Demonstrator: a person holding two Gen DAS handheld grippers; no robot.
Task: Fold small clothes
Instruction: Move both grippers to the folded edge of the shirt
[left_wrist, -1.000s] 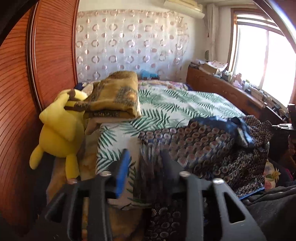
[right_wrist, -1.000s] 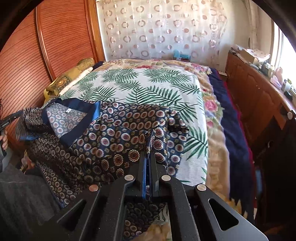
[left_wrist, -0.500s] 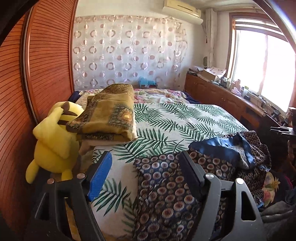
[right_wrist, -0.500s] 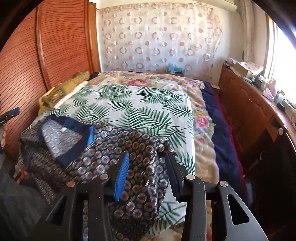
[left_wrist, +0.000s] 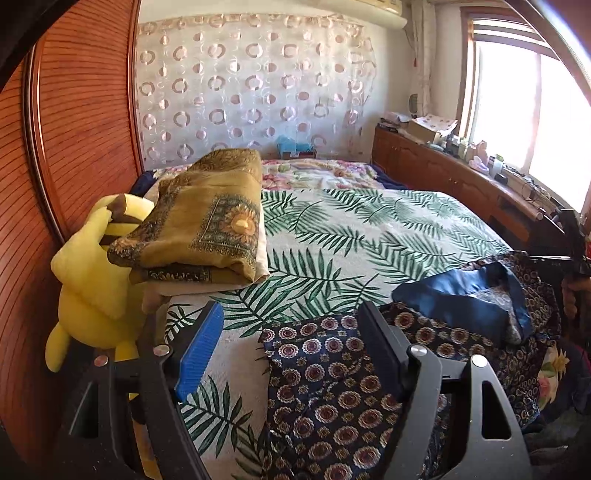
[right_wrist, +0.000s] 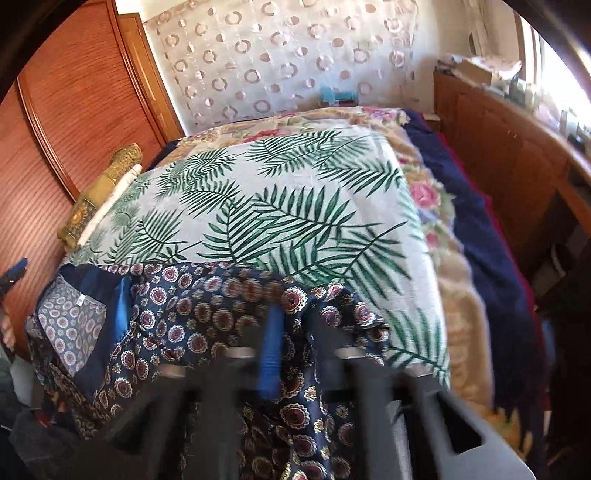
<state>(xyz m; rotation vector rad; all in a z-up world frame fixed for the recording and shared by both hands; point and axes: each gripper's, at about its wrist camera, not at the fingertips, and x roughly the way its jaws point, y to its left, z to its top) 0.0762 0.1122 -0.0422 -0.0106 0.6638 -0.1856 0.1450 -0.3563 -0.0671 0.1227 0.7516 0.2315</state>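
A dark navy garment with round medallion print (left_wrist: 332, 387) lies at the near edge of the bed, its blue lining turned up at one end (left_wrist: 465, 295). It also shows in the right wrist view (right_wrist: 207, 325). My left gripper (left_wrist: 291, 339) is open and empty above the garment's near left corner. My right gripper (right_wrist: 299, 339) is open, blurred by motion, above the garment's right end. Neither holds cloth.
The bed has a palm-leaf sheet (left_wrist: 369, 229). A folded mustard blanket (left_wrist: 207, 218) and a yellow plush toy (left_wrist: 85, 280) sit at the left by the wooden wardrobe (left_wrist: 74, 129). A wooden cabinet (right_wrist: 517, 155) with clutter runs along the right.
Both grippers were shut on the garment a second ago; both opened and let it drop onto the bed. The right gripper is moving now.
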